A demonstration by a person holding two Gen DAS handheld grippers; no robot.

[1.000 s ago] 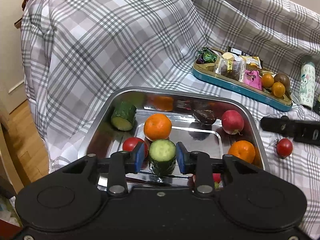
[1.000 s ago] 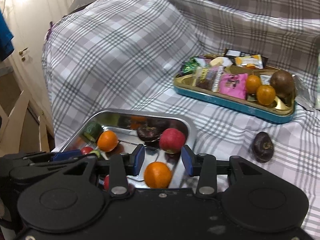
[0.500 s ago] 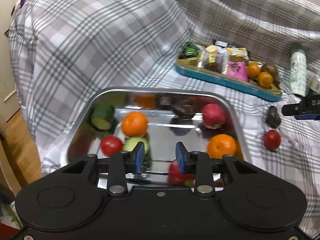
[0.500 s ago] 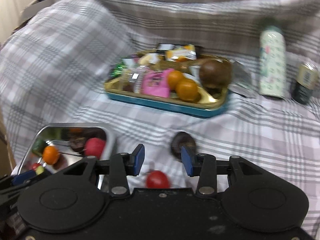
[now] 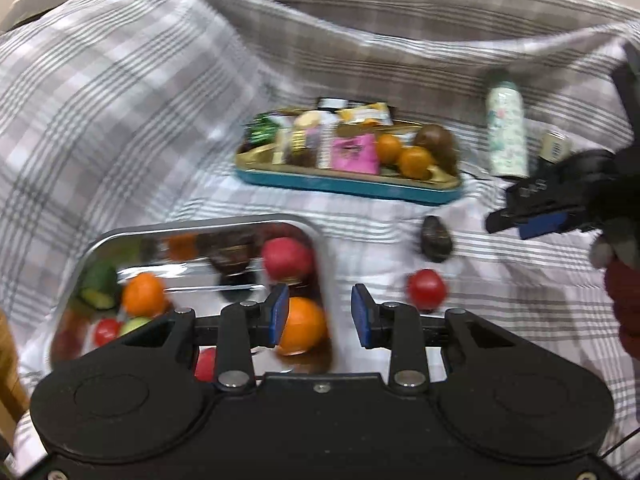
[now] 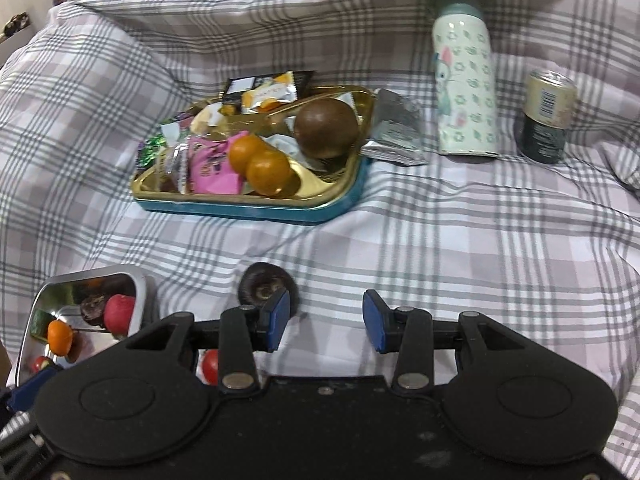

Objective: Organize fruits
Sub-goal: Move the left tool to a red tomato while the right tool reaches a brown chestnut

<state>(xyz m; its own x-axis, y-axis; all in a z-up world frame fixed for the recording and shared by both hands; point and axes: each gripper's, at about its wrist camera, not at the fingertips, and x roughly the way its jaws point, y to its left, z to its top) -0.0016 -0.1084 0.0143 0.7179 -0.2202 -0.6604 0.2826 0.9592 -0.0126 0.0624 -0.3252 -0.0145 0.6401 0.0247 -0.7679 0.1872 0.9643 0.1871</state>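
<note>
A steel tray (image 5: 200,226) holds oranges (image 5: 302,326), a red apple (image 5: 286,258), cucumber pieces (image 5: 98,286), a tomato and a dark fruit. My left gripper (image 5: 318,316) is open and empty above the tray's right rim. A loose tomato (image 5: 426,288) and a dark fruit (image 5: 436,238) lie on the plaid cloth to the right of the tray. My right gripper (image 6: 324,322) is open and empty, with the dark fruit (image 6: 262,284) just beyond its left finger. It also shows in the left wrist view (image 5: 540,220).
A teal and gold tin (image 6: 248,208) at the back holds snack packets, two small oranges (image 6: 268,172) and a brown round fruit (image 6: 326,124). A patterned bottle (image 6: 464,88) and a can (image 6: 548,116) stand at the back right. Plaid cloth covers everything.
My left gripper let go of the cucumber piece in the tray and swung right. My right gripper moved right from the tray, toward the dark fruit on the cloth.
</note>
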